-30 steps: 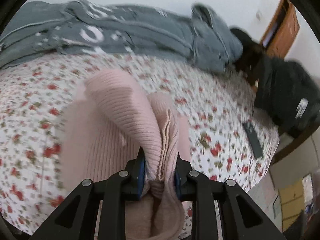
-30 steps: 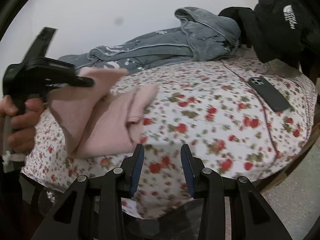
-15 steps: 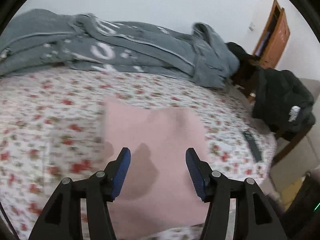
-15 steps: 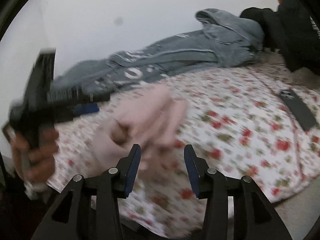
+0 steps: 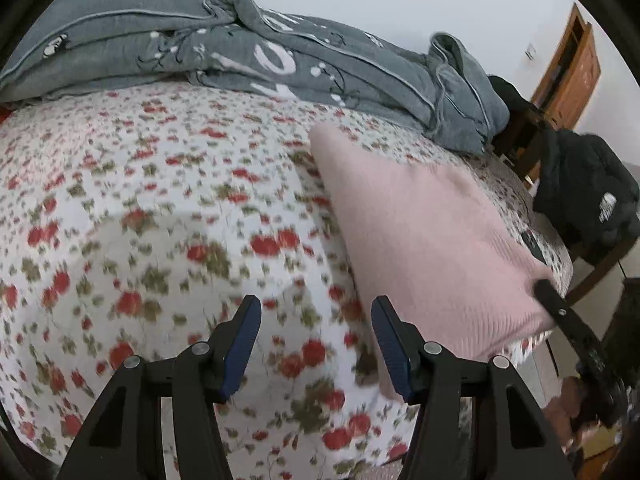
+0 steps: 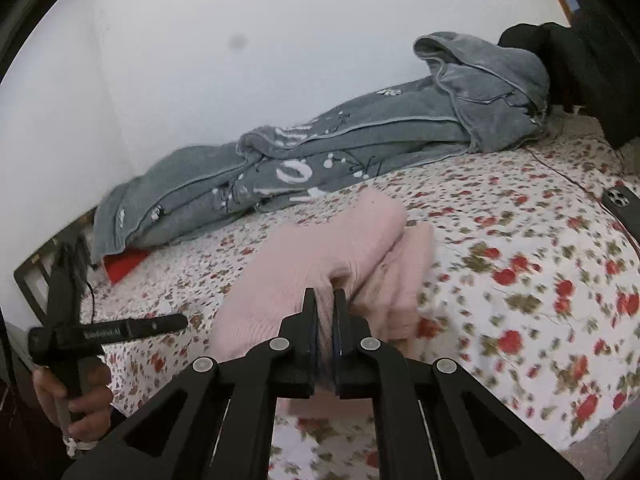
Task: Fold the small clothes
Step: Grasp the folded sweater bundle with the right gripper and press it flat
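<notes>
Folding step: the pink sweater (image 6: 332,256) is partly doubled over on the bed (image 5: 168,216), and by my reading this is a mid-fold carry, with one corner taken up to be laid across the rest.
Right hand-held gripper (image 6: 324,312): clenched on a bunched edge of the pink sweater, knit pinched between its nearly closed fingers; the cloth rises slightly at the pinch.
Left hand-held gripper (image 5: 316,344): released, fingers spread wide, nothing between them, hovering over bare flowered sheet just beside the sweater's near-left edge.
Where the sweater lies: on the flowered sheet toward the near side of the bed, well apart from the grey blanket (image 5: 248,52) heaped along the wall and from the phone (image 6: 622,204) near the far corner.
State of the fold: one layer sits on another with a roll at the far end; edges do not look squared, though blur hides detail.
Next move, as I judge it: the right gripper needs to draw its corner over and lay it flat in line with the lower layer, while the left takes the matching edge or pins the cloth so it does not drag.
Caution: soft knit may slide on the sheet.
</notes>
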A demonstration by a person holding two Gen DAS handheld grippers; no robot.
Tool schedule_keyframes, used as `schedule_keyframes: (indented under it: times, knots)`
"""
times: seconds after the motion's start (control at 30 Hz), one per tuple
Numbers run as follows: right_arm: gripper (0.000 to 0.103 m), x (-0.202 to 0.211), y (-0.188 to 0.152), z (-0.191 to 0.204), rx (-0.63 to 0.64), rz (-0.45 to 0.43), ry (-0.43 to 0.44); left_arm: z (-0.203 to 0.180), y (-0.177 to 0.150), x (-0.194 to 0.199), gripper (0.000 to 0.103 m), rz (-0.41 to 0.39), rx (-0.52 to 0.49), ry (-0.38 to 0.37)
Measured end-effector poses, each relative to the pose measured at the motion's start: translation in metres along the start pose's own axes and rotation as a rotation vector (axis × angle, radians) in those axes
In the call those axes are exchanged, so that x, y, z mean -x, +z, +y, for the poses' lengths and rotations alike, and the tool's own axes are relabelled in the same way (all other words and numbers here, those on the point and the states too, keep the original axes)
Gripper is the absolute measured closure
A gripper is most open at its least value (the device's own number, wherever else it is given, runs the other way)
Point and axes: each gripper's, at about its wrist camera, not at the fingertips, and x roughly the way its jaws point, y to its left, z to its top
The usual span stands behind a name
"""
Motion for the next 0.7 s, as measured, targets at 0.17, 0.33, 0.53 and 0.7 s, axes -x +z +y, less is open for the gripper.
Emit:
schedule_keyframes:
  times: [0.17,0.33,0.53,0.7]
  knots:
    - [0.098,-0.023,-0.037,-0.020,-0.025,0.112,-0.071,-0.015,-0.029,-0.012,0.048,0.062,-0.071,-0.074]
    - [0.096,-0.006,-0.027,-0.013,-0.008,0.075,-0.039,-0.039,-0.050,-0.012,0.045,0.075,-0.182,-0.100]
    - [0.075,0.004,-0.003,-0.007,0.008,0.029,-0.003,-0.049,-0.051,-0.008,0.045,0.031,-0.211,-0.039]
    - [0.059,-0.019,0.024,-0.010,-0.044,0.041,0.033,-0.035,-0.035,-0.001,0.045,-0.007,-0.133,-0.035]
